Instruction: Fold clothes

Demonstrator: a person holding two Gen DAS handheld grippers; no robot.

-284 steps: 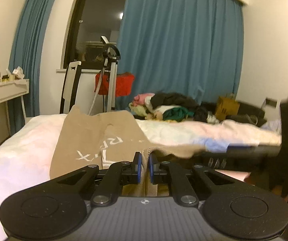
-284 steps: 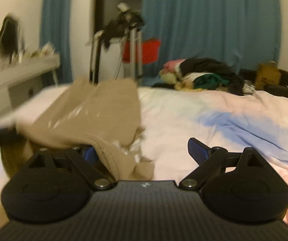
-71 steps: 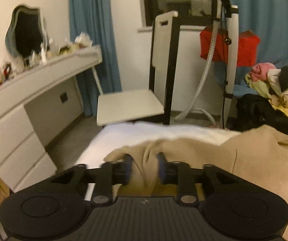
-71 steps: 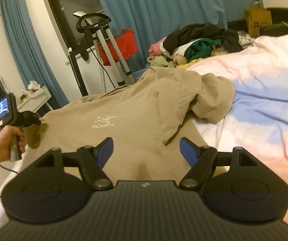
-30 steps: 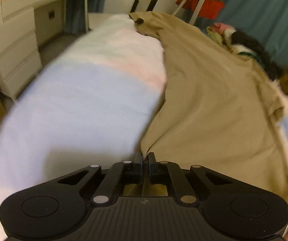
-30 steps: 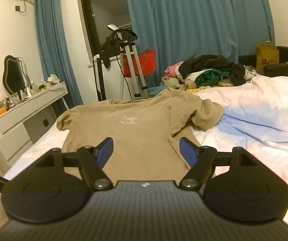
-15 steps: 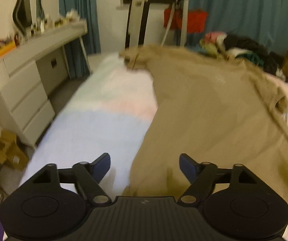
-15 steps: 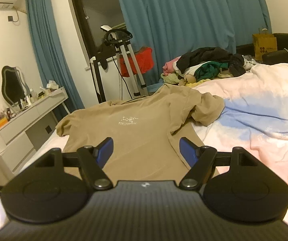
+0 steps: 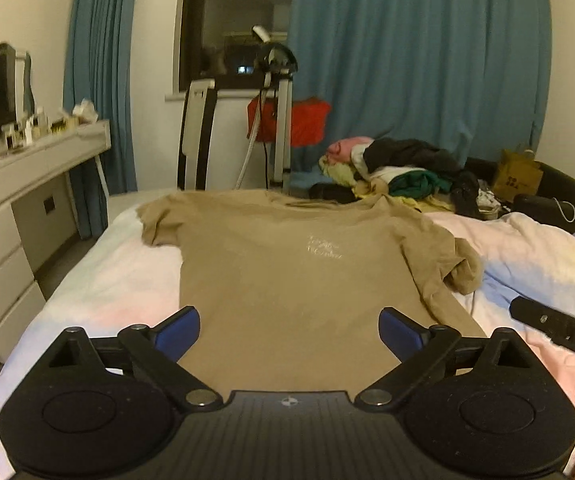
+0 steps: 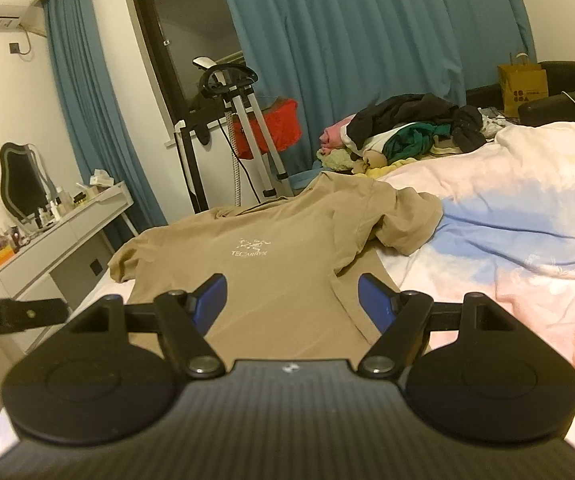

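Observation:
A tan T-shirt (image 9: 287,272) with a small white chest logo lies spread flat on the bed, hem toward me and collar at the far end. It also shows in the right wrist view (image 10: 271,264). Its right sleeve (image 9: 461,272) is bunched up; its left sleeve (image 9: 155,220) lies crumpled near the bed's edge. My left gripper (image 9: 289,330) is open and empty just above the hem. My right gripper (image 10: 292,298) is open and empty over the lower part of the shirt.
The bed has a pastel pink, white and blue cover (image 10: 507,240). A pile of clothes (image 9: 399,176) lies at the far end. A white dresser with a mirror (image 9: 15,184) stands to the left. A garment steamer stand (image 9: 275,120) and blue curtains are behind.
My left gripper let go of the shirt's lower left edge, opened, and swung round to face the shirt squarely. The shirt now lies flat. My right gripper stayed open, tilting slightly.

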